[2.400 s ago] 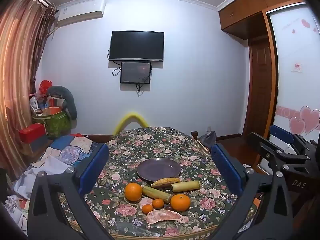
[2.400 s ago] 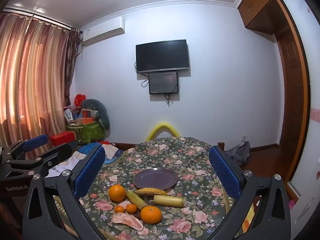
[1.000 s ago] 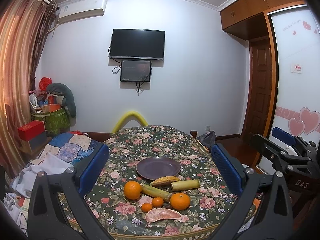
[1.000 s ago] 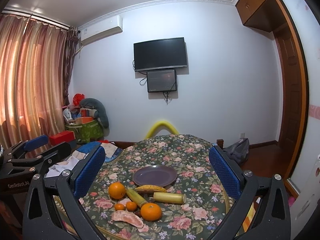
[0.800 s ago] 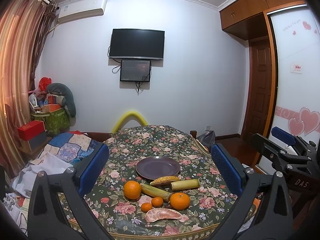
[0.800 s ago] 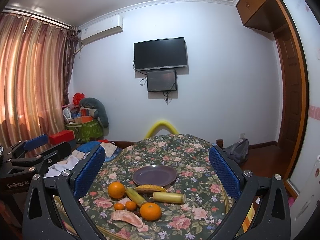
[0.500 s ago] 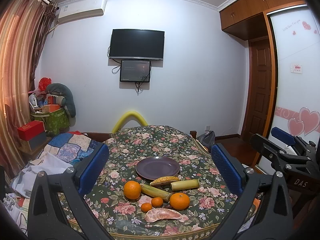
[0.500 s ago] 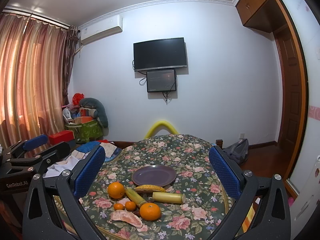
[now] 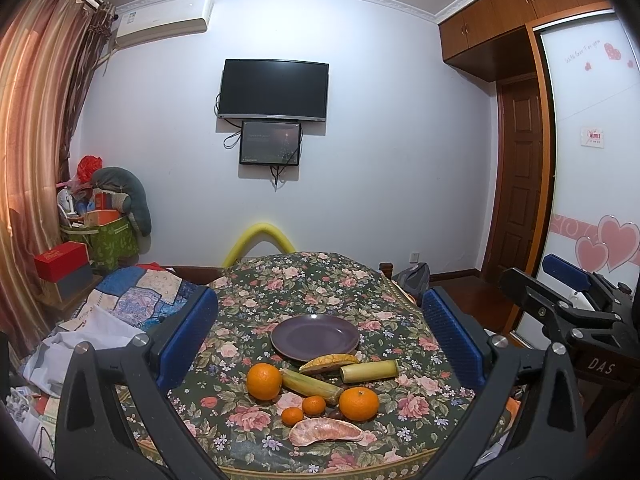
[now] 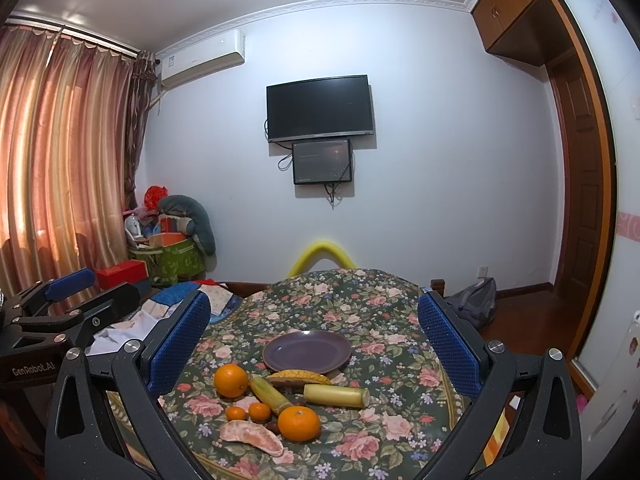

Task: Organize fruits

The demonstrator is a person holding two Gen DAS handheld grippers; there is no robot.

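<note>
Hovering as before, both grippers [image 9: 320, 336] [image 10: 310, 340] hold jaws apart; fruit [image 9: 264, 381] beside plate [image 9: 316, 336] unmoved, sorting not begun

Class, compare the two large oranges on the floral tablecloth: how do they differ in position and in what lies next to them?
The large orange on the left lies nearer the purple plate; the large orange on the right lies nearer the table's front edge. The left one is beside the end of a green cane piece; the right one is beside the peeled pomelo segment. Both are round, bright orange and untouched.
</note>
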